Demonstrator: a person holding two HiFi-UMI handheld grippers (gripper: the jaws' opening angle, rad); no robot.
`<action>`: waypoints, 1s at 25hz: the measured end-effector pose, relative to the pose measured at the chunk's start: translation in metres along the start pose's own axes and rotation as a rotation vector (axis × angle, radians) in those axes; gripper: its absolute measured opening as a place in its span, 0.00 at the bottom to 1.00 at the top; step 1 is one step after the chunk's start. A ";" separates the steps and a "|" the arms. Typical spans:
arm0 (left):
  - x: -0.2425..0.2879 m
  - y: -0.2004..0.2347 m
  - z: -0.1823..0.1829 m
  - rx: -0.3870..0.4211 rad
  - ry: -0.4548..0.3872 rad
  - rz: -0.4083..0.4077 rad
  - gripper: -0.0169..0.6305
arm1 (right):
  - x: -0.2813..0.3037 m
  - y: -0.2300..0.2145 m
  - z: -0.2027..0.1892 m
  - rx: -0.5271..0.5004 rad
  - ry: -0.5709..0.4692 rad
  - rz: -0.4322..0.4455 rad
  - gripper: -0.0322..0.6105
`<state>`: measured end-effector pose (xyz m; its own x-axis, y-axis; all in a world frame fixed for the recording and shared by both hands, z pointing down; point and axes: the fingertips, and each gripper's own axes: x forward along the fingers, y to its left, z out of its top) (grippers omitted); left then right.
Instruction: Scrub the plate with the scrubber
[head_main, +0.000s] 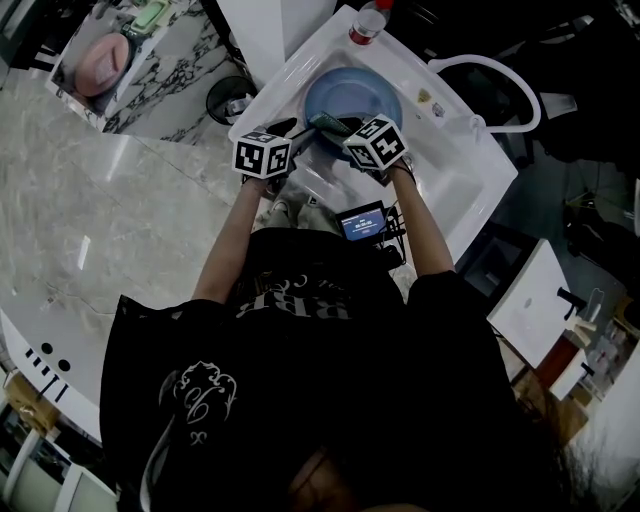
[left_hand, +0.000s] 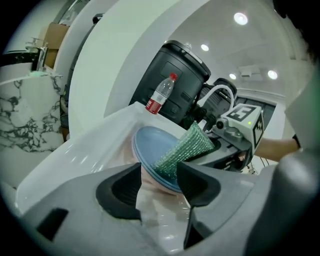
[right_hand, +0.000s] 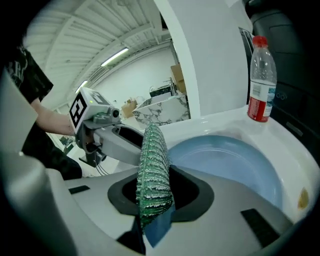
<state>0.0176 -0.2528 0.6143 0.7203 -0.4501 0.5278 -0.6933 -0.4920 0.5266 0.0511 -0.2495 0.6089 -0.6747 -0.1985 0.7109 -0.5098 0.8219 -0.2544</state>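
A blue plate (head_main: 355, 95) lies tilted in the white sink (head_main: 455, 170). In the left gripper view the plate (left_hand: 150, 145) shows a pinkish layer under its near rim. My right gripper (right_hand: 155, 200) is shut on a green mesh scrubber (right_hand: 154, 165) with a blue backing. The scrubber (left_hand: 185, 147) reaches out over the plate's near side, and its free end lies against the plate's face. My left gripper (left_hand: 159, 172) stands open at the plate's near rim, with its jaws wide to either side and not pressing on it. From the head view both grippers sit side by side at the sink's front edge.
A water bottle (head_main: 368, 22) with a red cap and label stands at the sink's far corner. A white curved faucet (head_main: 490, 75) arches at the right. A marble counter to the left carries a pink bowl (head_main: 100, 62). A black bin (head_main: 230, 98) stands beside the sink.
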 end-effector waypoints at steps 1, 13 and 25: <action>0.000 0.002 0.001 -0.008 -0.001 0.009 0.36 | -0.002 0.002 -0.002 0.034 -0.006 0.022 0.19; 0.015 0.008 0.003 -0.031 0.023 0.064 0.36 | -0.031 -0.030 -0.003 0.218 -0.141 -0.029 0.19; 0.022 0.013 -0.009 0.137 0.140 0.134 0.36 | -0.063 -0.152 0.025 -0.042 -0.095 -0.419 0.19</action>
<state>0.0246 -0.2622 0.6387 0.6050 -0.4155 0.6792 -0.7663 -0.5357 0.3548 0.1574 -0.3753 0.5863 -0.4610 -0.5664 0.6831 -0.7293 0.6804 0.0719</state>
